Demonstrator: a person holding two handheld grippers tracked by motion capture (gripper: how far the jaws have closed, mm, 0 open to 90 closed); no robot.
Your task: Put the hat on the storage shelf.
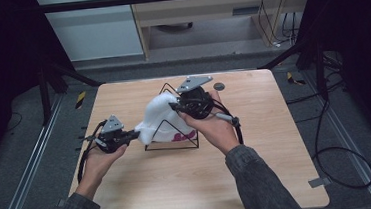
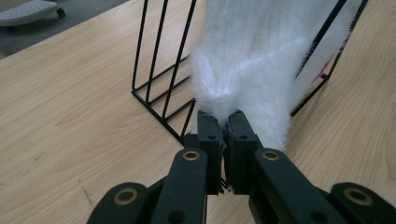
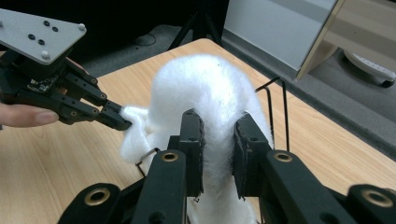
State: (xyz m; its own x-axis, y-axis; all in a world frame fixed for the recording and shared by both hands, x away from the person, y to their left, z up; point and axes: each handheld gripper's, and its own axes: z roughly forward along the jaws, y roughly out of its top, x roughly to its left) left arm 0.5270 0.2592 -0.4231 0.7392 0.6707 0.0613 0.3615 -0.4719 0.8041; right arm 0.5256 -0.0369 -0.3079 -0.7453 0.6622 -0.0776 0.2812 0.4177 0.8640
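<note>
White fleece [image 1: 158, 115], soft, light, limp, is draping over the wire rack [image 1: 172, 138]. The left gripper [image 1: 134, 133] is pinching its left corner between closed jaws; the right gripper [image 1: 173, 106] is clamping a thick fold at the top, jaws part-closed. Edges are likely offering the surest hold.

One white fluffy cloth [image 1: 160, 117], one black wire rack [image 1: 172, 144], one small round disc [image 1: 218, 86] (dark grey), two grippers, one table [image 1: 180, 185].

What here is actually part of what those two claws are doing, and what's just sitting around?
In use: left gripper, pinching an end of the white fluffy cloth; right gripper, clamped on its middle; black wire rack the cloth is draped over.

Lying about: small dark disc on the wooden table; cables on the floor.
</note>
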